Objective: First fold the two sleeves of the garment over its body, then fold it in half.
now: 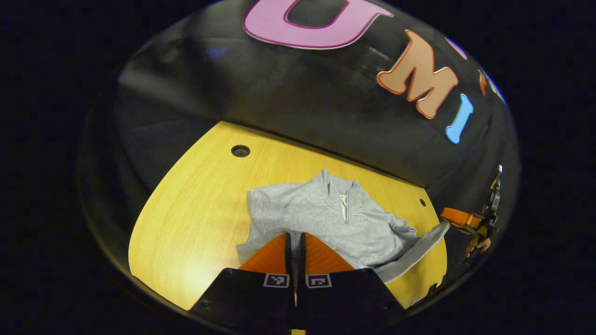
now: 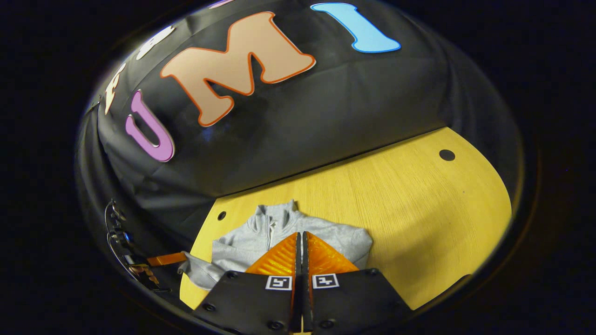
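A grey zip-neck sweatshirt (image 1: 326,214) lies front up on the yellow table (image 1: 200,209), collar toward the wall. In the left gripper view my left gripper (image 1: 294,237) is shut low over the garment's near left part, with grey cloth around its tips. At the far right, the right gripper (image 1: 444,219) grips the end of the right sleeve (image 1: 419,246), which is stretched outward and lifted. In the right gripper view my right gripper (image 2: 301,236) is shut over the sweatshirt (image 2: 274,230). At the left edge, the left gripper (image 2: 182,258) grips the left sleeve (image 2: 198,272).
The table (image 2: 419,209) has a round hole near each far corner (image 1: 240,150) (image 2: 447,155). Black cloth wall rises just behind the far edge. A hand (image 1: 479,244) holds the right gripper beyond the table's right edge. Bare wood spreads on both sides of the garment.
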A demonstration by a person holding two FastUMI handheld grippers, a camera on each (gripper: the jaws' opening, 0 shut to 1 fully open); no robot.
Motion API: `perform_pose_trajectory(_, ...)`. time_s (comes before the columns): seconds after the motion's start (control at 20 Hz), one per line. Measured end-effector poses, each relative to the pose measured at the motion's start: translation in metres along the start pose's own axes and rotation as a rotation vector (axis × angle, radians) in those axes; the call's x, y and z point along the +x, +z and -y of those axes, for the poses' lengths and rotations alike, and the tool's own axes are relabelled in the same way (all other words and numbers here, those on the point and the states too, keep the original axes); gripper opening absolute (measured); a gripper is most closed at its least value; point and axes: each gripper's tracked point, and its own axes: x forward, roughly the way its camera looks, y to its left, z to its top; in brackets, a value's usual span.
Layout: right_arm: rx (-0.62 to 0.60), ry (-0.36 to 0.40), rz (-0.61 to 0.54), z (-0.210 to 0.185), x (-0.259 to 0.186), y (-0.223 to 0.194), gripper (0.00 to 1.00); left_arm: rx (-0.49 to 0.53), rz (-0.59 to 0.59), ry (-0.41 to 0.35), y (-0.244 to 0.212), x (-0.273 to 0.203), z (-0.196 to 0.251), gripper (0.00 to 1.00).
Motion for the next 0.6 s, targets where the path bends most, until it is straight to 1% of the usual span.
perform_pose_trajectory(0.05,0.008,-0.023,0.011,0.008,0.011,0.008,0.0,-0.028,-0.023,0.012,-0.003,0.009,-0.006,0.0)
perform_pose_trajectory(0.15,0.02,-0.062,0.012,0.022,0.026,0.015,0.02,-0.054,-0.065,0.042,-0.008,0.029,-0.016,0.0)
perform_pose_trajectory(0.25,0.028,-0.093,0.0,0.033,0.041,0.013,0.02,-0.043,-0.103,0.064,-0.014,0.047,-0.024,0.0)
perform_pose_trajectory(0.35,0.023,-0.124,-0.02,0.043,0.046,0.006,0.01,-0.028,-0.155,0.092,-0.025,0.064,-0.028,0.0)
perform_pose_trajectory(0.45,-0.004,-0.137,-0.008,0.042,0.047,0.007,0.02,-0.021,-0.178,0.112,-0.03,0.075,-0.029,0.01)
perform_pose_trajectory(0.5,-0.032,-0.137,0.013,0.041,0.041,0.011,0.03,-0.004,-0.162,0.129,-0.027,0.08,-0.032,0.1)
perform_pose_trajectory(0.55,-0.058,-0.136,0.034,0.038,0.04,0.014,0.03,0.009,-0.132,0.128,-0.02,0.082,-0.032,0.32)
perform_pose_trajectory(0.6,-0.084,-0.135,0.052,0.035,0.035,0.016,0.0,0.022,-0.095,0.127,-0.009,0.079,-0.031,0.53)
